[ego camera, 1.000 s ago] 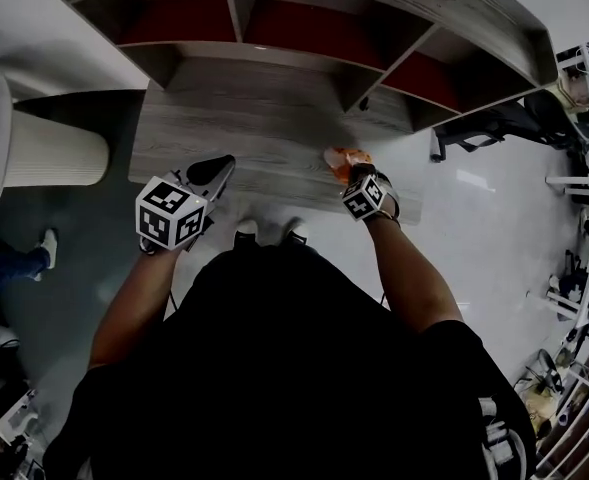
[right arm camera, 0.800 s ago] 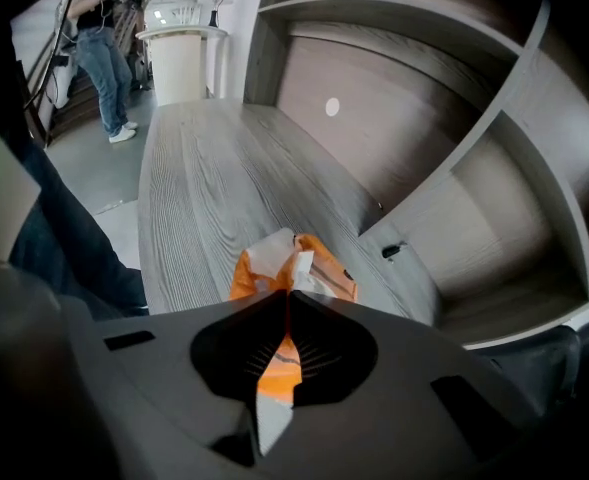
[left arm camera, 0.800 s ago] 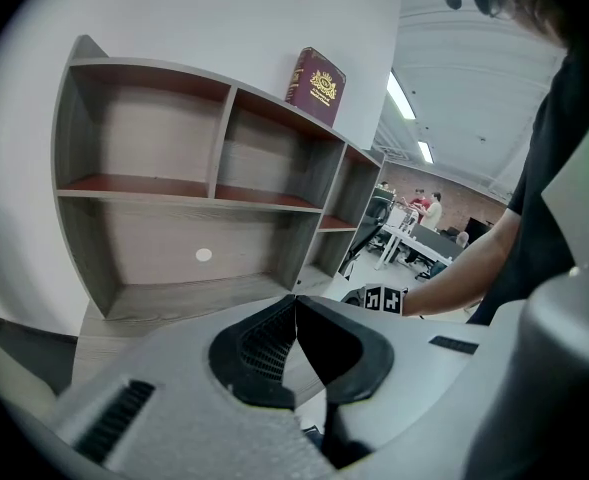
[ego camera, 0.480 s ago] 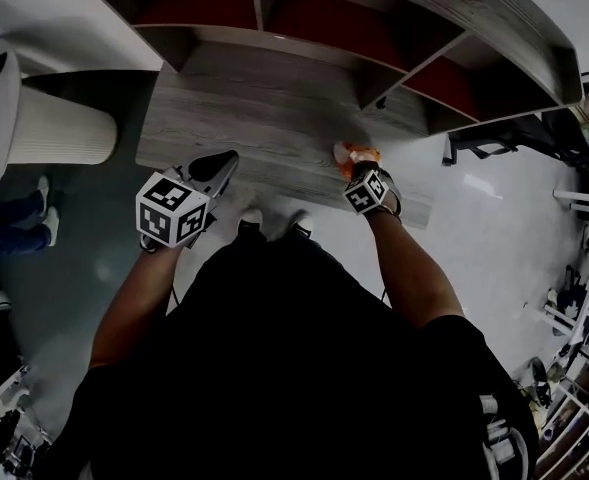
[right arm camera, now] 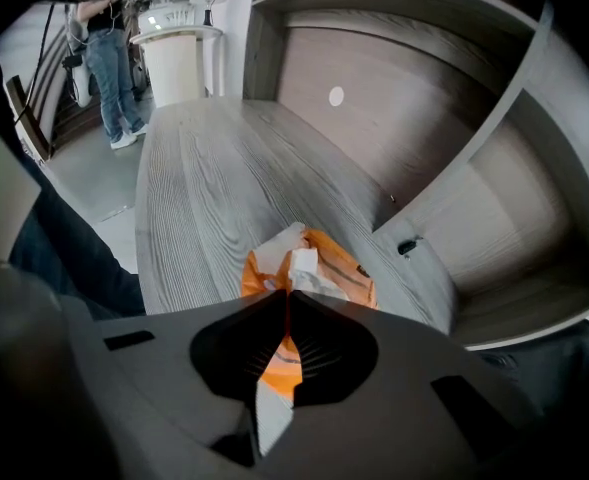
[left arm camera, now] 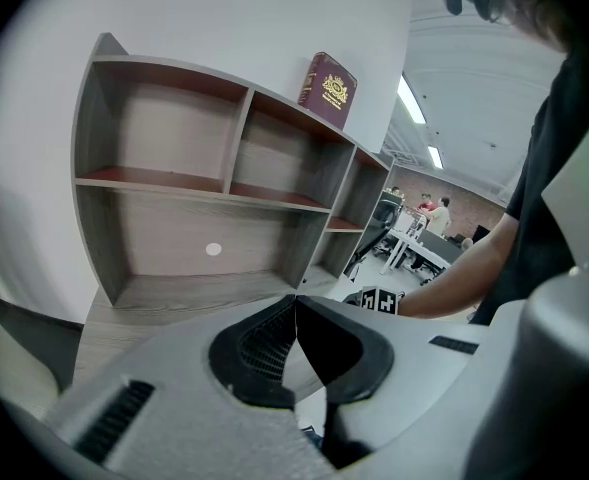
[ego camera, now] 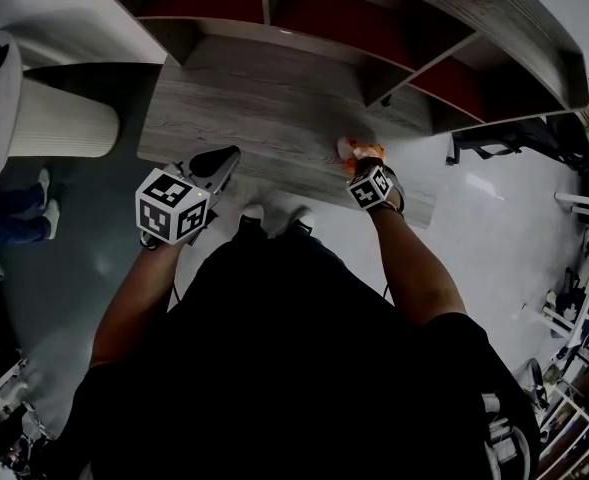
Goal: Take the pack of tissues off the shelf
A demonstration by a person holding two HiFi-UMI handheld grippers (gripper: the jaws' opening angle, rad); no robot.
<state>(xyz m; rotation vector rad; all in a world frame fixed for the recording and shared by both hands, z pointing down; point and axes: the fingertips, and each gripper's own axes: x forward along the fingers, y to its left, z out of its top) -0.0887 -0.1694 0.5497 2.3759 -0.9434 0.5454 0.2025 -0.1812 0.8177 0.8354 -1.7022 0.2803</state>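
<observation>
Now, right gripper (right arm camera: 289, 293) jaws pinched on pack of tissues (right arm camera: 326, 268), near shelf (right arm camera: 204, 188) front edge, left gripper (left arm camera: 295, 298) jaws closed, empty

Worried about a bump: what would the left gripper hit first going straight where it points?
Most likely the shelf's wooden bottom board, which lies just past the closed, empty tips of the left gripper. Depth is unclear, so treat that as a guess.

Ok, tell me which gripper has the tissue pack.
The right gripper: its fingers pinch the orange tissue pack; the left gripper is shut, empty.
</observation>
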